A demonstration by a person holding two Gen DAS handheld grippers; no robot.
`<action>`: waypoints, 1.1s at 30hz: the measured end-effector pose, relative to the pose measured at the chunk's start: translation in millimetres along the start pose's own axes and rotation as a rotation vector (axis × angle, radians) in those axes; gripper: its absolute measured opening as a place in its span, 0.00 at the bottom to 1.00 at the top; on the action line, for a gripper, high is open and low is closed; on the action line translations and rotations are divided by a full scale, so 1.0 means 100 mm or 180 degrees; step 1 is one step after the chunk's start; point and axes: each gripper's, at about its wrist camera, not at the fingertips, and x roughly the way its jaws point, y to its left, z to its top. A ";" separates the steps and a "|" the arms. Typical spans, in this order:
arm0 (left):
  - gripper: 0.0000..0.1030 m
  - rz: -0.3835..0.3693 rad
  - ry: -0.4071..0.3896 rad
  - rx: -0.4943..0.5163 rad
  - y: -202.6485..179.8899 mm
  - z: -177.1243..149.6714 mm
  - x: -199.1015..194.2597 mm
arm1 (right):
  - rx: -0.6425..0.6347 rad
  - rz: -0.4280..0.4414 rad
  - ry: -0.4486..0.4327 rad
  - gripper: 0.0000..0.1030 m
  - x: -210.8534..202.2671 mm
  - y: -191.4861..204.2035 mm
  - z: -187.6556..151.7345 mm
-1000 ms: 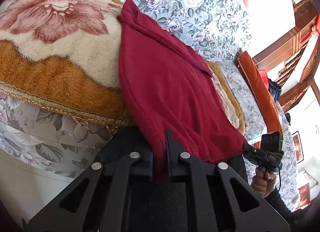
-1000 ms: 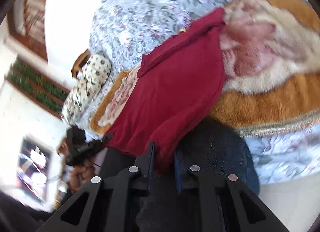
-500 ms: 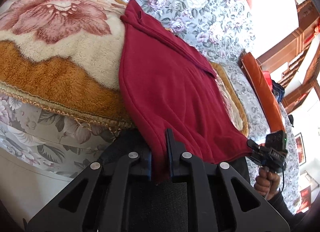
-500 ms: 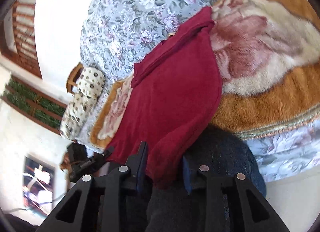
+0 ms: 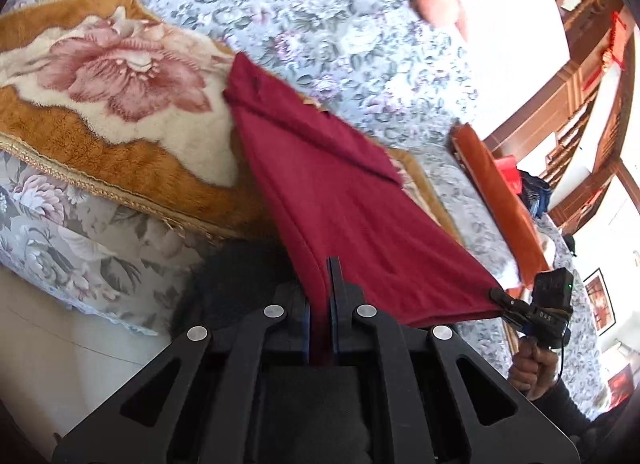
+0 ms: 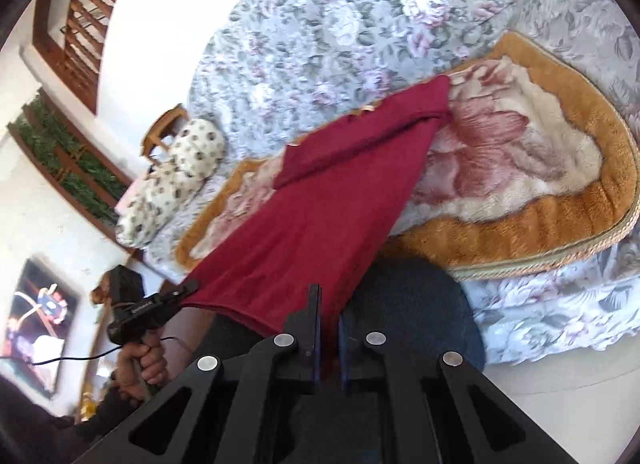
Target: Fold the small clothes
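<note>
A dark red garment (image 5: 340, 192) lies lengthwise on a plush rose-patterned blanket (image 5: 120, 76), its far end folded over and its near hem lifted taut off the bed edge. My left gripper (image 5: 320, 276) pinches the hem's left corner, jaws closing tight on the cloth. At the right of the same view, the right gripper (image 5: 500, 298) holds the other corner, carried by a hand (image 5: 532, 364). In the right wrist view the garment (image 6: 320, 204) runs into my right gripper (image 6: 328, 304), whose jaws are closing on it. There the left gripper (image 6: 188, 290) grips the far corner.
The blanket sits on a floral bedspread (image 5: 340, 24). A dark blue cloth mass (image 6: 420, 304) lies below the bed edge under the hem. A spotted pillow (image 6: 172, 180), an orange cushion (image 5: 496, 192) and a pink pillow (image 5: 440, 4) lie further off.
Both grippers have risen with the hem, which now hangs taut above the bed edge. The right jaws have narrowed on the cloth.
</note>
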 end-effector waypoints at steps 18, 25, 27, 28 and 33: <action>0.05 -0.0426 -0.0750 -0.1132 0.44 1.63 1.01 | 0.0752 0.0450 -0.0744 0.05 0.85 -0.74 1.63; 0.05 -0.0079 -0.0721 -0.0949 0.59 2.25 1.62 | 0.0583 0.0059 -0.0750 0.05 1.36 -0.98 2.20; 0.05 -0.0034 -0.0715 -0.0922 0.62 2.36 1.72 | 0.0553 -0.0010 -0.0750 0.05 1.48 -1.03 2.34; 0.05 0.0013 -0.0708 -0.0893 0.63 2.42 1.78 | 0.0556 -0.0014 -0.0749 0.05 1.51 -1.04 2.37; 0.06 0.0234 -0.0515 -0.0866 0.79 2.56 2.13 | 0.0488 -0.0190 -0.0670 0.05 1.78 -1.12 2.60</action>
